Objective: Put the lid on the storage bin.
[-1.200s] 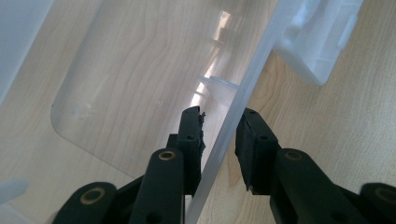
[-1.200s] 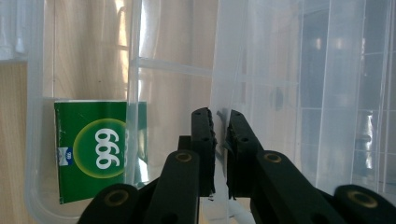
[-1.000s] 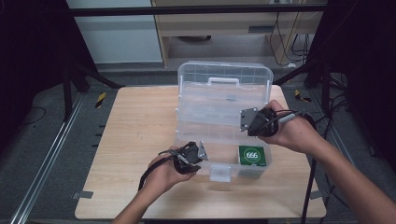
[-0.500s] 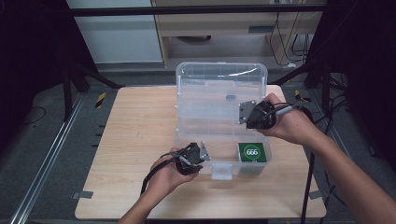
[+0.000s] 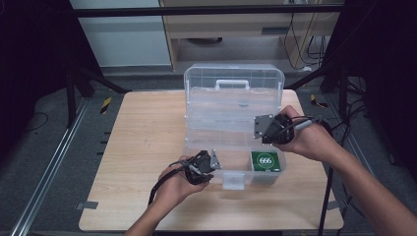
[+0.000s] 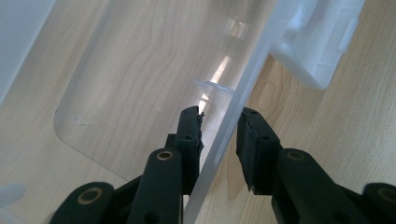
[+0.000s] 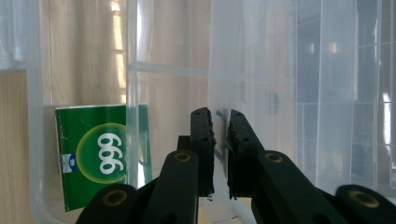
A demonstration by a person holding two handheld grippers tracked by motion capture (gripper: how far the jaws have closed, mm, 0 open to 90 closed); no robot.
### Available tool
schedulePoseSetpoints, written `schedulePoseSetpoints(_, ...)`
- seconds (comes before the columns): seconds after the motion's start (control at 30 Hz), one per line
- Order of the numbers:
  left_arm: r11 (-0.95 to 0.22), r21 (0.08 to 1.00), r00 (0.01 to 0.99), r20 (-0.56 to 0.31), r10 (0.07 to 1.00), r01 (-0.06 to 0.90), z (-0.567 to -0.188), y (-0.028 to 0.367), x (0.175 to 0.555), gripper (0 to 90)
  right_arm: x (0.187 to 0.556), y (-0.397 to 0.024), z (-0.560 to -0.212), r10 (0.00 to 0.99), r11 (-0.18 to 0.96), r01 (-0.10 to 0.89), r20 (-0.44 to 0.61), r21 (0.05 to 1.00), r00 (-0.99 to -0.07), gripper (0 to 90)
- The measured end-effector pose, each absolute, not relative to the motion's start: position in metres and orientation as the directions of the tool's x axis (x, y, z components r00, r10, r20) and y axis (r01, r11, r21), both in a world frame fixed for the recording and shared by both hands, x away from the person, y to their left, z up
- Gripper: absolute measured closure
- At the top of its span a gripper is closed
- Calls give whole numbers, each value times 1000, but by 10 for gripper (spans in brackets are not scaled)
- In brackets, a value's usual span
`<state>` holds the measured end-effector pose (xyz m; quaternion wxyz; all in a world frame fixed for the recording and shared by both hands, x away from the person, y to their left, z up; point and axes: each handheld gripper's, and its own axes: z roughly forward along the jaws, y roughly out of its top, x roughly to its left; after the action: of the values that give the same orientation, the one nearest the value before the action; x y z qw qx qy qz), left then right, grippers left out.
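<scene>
Sitting on a pale wooden desk (image 5: pixel 133 162) is a clear plastic storage box (image 5: pixel 216 142), its hinged lid (image 5: pixel 233 93) standing upright at the far side with a white handle (image 5: pixel 232 84) along its top edge. A white latch (image 5: pixel 233 180) hangs at the middle of the box's near wall. Inside, in the near right compartment, lies a small green packet (image 5: pixel 265 161) printed with white numerals in a circle.

A person's forearms come in from the bottom of the high view, each hand holding a black claw. The left claw (image 5: pixel 209 162) is at the near wall of the box, left of the latch. In the left gripper view the left claw (image 6: pixel 219 135) straddles that clear wall, one pad inside the box and the other outside; the inner pad lies against the plastic, while a narrow gap shows beside the outer pad, so whether it truly grips is unclear.

The right claw (image 5: pixel 263 129) is at the right side of the box, just in front of the raised lid. In the right gripper view the right claw (image 7: pixel 219 140) is clenched on a thin clear panel of the box that stands upright between its pads. The green packet (image 7: pixel 100 156) shows to the left of those jaws, behind a clear partition and well apart from them.
</scene>
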<state>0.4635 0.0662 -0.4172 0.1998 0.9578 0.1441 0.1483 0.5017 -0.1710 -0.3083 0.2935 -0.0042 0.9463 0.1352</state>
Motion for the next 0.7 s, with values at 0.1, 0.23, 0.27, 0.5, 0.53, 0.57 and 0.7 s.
schedulePoseSetpoints(0.1, -877, 428, 915, 224, 337, 218, -417, 66, 463, 706, 499, -172, -309, 73, 963, -85, -554, 254, -829, 828)
schedulePoseSetpoints(0.23, -878, 428, 915, 227, 333, 214, -417, 67, 463, 706, 497, -172, -310, 67, 963, -90, -549, 255, -833, 828)
schedulePoseSetpoints(0.27, -877, 429, 914, 227, 335, 215, -417, 67, 463, 706, 496, -172, -311, 68, 963, -89, -547, 256, -834, 828)
schedulePoseSetpoints(0.5, -877, 433, 914, 230, 333, 211, -418, 67, 463, 706, 491, -174, -313, 66, 962, -90, -538, 259, -840, 828)
schedulePoseSetpoints(0.53, -876, 434, 914, 230, 334, 210, -418, 67, 463, 706, 491, -175, -313, 65, 962, -90, -537, 258, -841, 828)
schedulePoseSetpoints(0.57, -876, 434, 915, 230, 332, 209, -418, 67, 463, 706, 490, -175, -313, 65, 961, -91, -536, 260, -842, 827)
schedulePoseSetpoints(0.7, -874, 439, 914, 229, 335, 210, -418, 67, 463, 706, 489, -176, -315, 64, 961, -92, -530, 263, -845, 827)
